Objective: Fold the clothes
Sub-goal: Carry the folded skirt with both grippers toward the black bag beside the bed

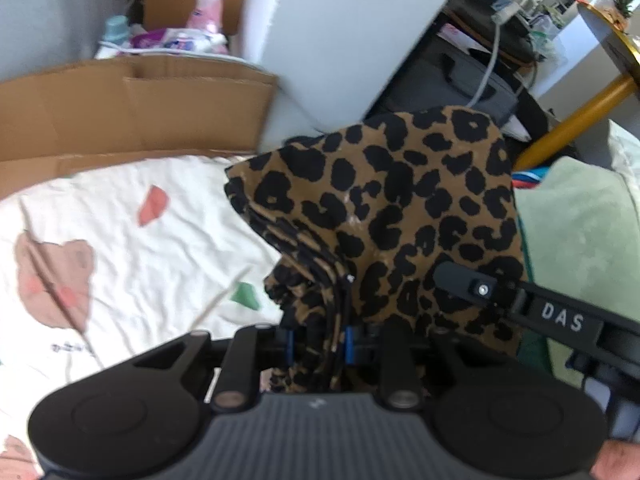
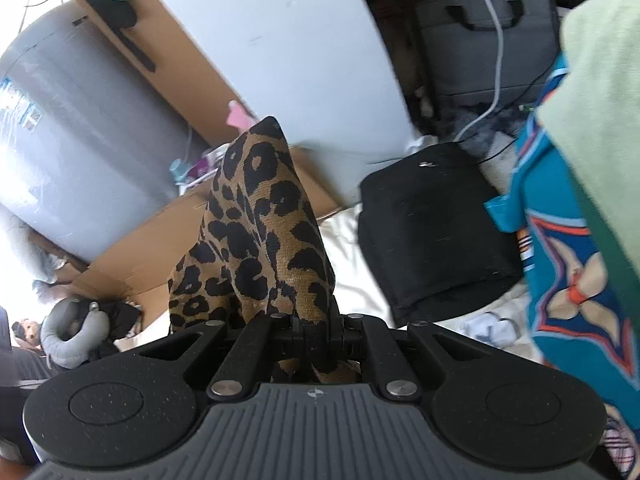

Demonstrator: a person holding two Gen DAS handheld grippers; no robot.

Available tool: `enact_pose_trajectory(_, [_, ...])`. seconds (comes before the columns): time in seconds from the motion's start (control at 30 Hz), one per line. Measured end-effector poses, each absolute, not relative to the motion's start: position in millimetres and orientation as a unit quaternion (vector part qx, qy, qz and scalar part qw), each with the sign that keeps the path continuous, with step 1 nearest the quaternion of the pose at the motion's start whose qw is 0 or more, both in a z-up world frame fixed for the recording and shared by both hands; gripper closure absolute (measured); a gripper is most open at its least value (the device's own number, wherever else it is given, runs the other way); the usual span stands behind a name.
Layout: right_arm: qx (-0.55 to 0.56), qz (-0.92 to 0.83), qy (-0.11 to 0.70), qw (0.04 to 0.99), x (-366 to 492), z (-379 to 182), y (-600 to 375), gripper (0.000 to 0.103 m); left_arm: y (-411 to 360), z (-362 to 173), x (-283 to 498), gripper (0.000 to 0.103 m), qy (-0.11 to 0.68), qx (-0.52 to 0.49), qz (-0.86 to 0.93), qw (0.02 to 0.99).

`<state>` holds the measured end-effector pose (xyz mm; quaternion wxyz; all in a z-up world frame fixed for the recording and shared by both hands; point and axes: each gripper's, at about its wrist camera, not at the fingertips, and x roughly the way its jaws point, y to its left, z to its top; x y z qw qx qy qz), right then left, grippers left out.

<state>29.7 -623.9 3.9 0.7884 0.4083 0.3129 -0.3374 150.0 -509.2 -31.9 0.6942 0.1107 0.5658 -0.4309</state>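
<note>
While both grippers grasp the leopard-print garment [image 1: 392, 216] at frame centre, the left gripper [image 1: 319, 344] and right gripper [image 2: 316, 330] fingers are clenched on it.

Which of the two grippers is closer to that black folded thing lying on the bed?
Right. The right gripper hovers just beside the black folded item; the left gripper's view doesn't show it.

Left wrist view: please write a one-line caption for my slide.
Left tongs clamp a folded leopard-print garment above a white printed sheet, with the right tongs gripping its other edge.
</note>
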Motion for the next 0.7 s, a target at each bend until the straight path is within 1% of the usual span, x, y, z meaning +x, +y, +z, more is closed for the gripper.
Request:
enact_pose_trajectory(0.17, [0.411, -0.352, 0.321, 0.777, 13, -14, -646, 0.098, -527, -48, 136, 0.08, 0.578, 0.111, -0.438, 0.68])
enact_pose_trajectory(0.47, [0.399, -0.361, 0.342, 0.77, 19, -56, -683, 0.098, -551, -88, 151, 0.08, 0.592, 0.111, -0.435, 0.669])
enact_pose_trajectory(0.7, [0.372, -0.387, 0.34, 0.772, 29, -86, -717, 0.098, -615, -132, 160, 0.08, 0.584, 0.087, -0.454, 0.668])
